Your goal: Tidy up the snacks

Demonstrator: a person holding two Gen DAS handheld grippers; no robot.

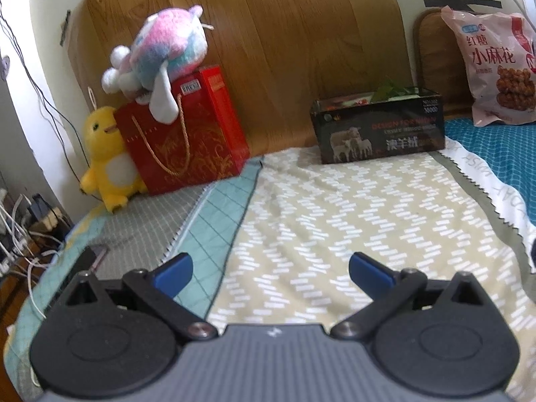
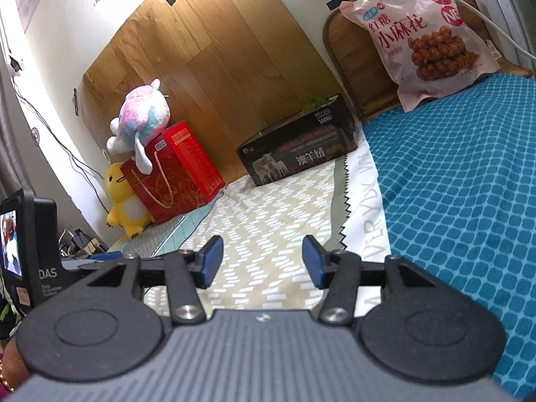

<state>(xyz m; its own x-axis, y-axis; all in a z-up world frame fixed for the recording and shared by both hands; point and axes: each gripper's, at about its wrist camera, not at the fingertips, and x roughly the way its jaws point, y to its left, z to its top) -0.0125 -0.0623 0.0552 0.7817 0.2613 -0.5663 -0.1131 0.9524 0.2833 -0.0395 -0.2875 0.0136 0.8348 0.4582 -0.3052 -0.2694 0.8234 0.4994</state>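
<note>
Far ahead-left of both tools, a red gift bag [image 1: 187,134] stands against the wooden headboard [image 1: 284,33] with a yellow duck toy [image 1: 107,160] beside it and a pastel plush toy [image 1: 164,53] perched on top. The plush looks loosely balanced; a sweep toward that corner could tip it off.

The left tool [image 1: 270,269] hangs over the bed [image 1: 335,201] with its jaws wide and nothing between them. The right tool [image 2: 263,258] likewise stands empty, jaws moderately apart.

Straight ahead of both, a black box [image 1: 378,127] sits open-topped at the headboard, some greenery showing inside. It appears the likely container, though this is judgement only.

Far ahead-right, the pink snack bag [image 2: 425,37] leans upright against the bed end, well apart from either tool. Risks: the soft, slippery bag may slump or slide from a narrow pinch, its contents may crush under a hard squeeze, and a white cable [image 2: 469,10] across it could snag.
</note>
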